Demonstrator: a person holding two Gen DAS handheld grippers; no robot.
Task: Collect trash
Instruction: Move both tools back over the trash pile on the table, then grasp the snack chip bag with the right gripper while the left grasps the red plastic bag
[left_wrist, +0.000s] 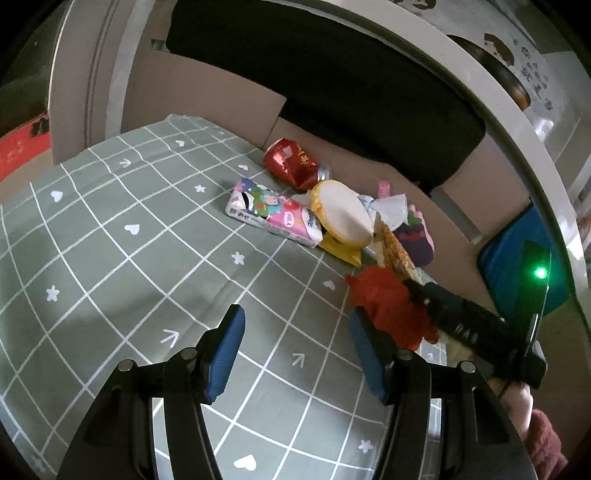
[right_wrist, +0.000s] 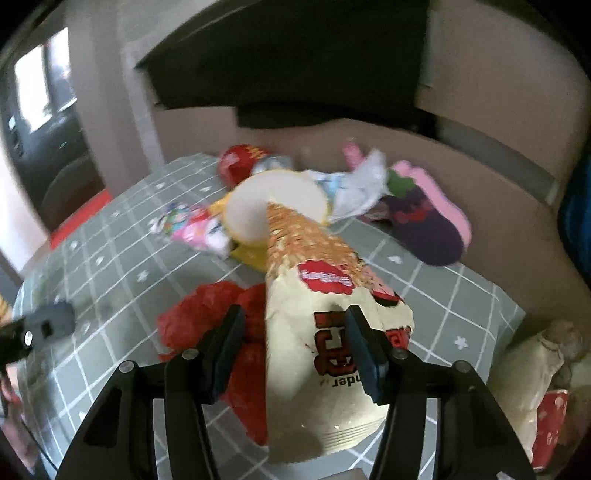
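Between right gripper (right_wrist: 295, 343) jaws, snack bag (right_wrist: 317, 332)

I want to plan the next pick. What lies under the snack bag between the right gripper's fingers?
Under the snack bag lies a crumpled red plastic bag on the checked tablecloth. How far the red bag reaches beneath cannot be seen. The right gripper is open.

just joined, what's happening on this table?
Trash pickup, underway. The right tool straddles a cream snack bag, fingers wide on either side, not yet clamped. The left tool hovers open over the green checked tablecloth, holding nothing. A crushed red can, tissue pack and red wrapper lie uncollected.
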